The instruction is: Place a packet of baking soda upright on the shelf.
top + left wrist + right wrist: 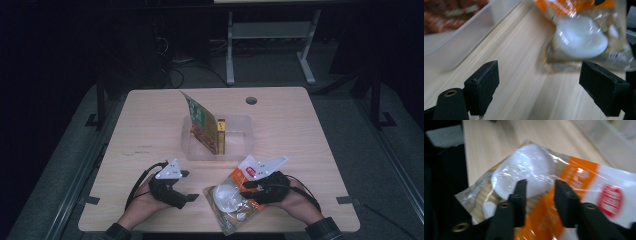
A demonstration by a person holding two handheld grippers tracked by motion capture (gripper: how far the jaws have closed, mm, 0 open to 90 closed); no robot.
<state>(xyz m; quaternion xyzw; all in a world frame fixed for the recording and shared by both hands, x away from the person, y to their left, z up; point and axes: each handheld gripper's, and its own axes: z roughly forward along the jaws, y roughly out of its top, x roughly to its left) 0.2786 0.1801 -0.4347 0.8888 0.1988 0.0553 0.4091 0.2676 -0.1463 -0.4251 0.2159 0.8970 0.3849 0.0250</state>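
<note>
The left gripper (191,197) is held wide open above bare table (150,130), nothing between its jaws. Just beside it, the orange snack packet (231,200) is lying at the near edge, under the parted right gripper (245,189), not clamped.

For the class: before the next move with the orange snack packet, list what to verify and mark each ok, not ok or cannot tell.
1. Left gripper fingers apart with nothing between them: ok.
2. Right gripper fingers have just been opening and stand apart over the orange snack packet; firm hold on it: cannot tell.
3. Packet lies on the table near its front edge, fully supported: cannot tell.
4. Clear bin has free room beside the green packet and the yellow box: ok.
5. Path from the packet to the bin is free of things: ok.
</note>
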